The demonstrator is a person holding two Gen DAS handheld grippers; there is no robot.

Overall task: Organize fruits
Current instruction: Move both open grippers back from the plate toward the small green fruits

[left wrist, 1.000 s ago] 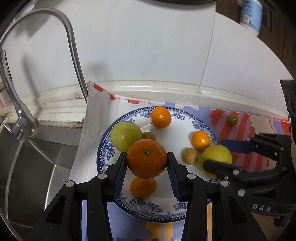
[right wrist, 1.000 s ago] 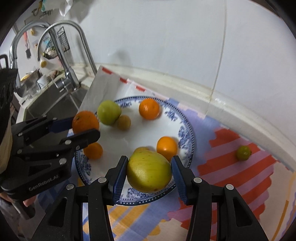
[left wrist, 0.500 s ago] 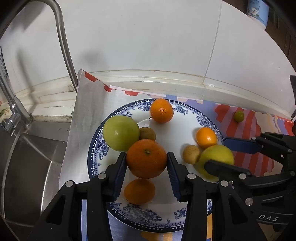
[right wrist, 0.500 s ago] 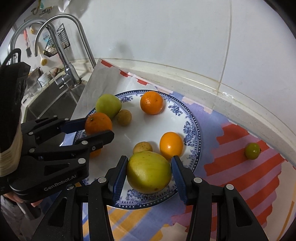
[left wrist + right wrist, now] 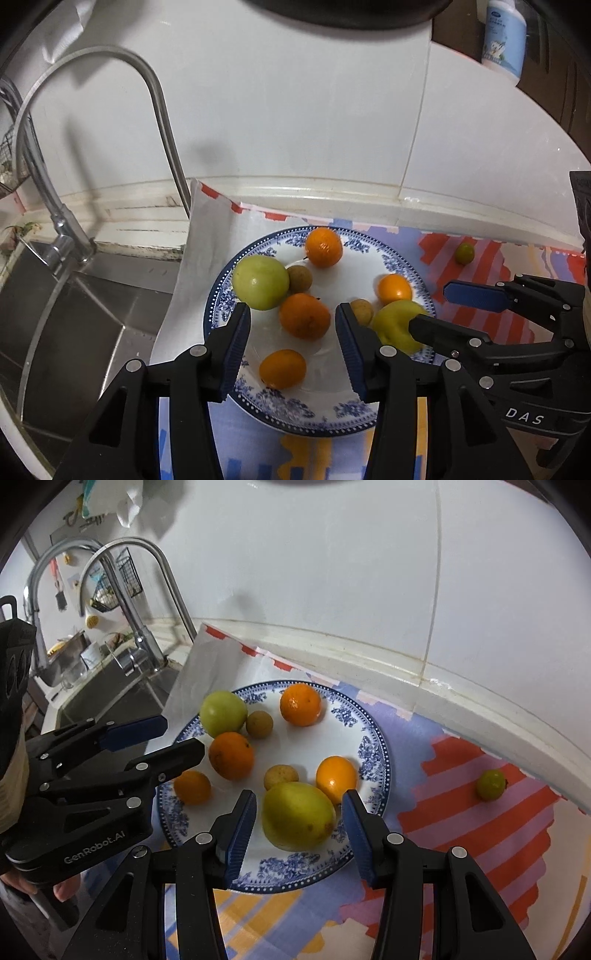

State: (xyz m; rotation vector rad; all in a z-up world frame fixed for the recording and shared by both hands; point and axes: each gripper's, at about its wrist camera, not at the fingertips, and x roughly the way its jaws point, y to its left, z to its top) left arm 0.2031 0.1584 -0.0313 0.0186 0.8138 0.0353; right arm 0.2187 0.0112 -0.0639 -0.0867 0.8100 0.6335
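Observation:
A blue-and-white plate holds several fruits. My left gripper is open, its jaws either side of a large orange that rests on the plate. My right gripper is open around a yellow-green lemon lying on the plate's near right edge. A green apple, smaller oranges and two brown longans also lie on the plate. A small green fruit lies on the cloth to the right.
A patterned cloth covers the counter under the plate. A steel sink and tall faucet stand at the left. A white tiled wall runs behind. A white bottle stands on a ledge at the upper right.
Both grippers have opened: the left let go of the large orange and the right let go of the lemon, both now resting on the plate. Both grippers have drawn back a little.

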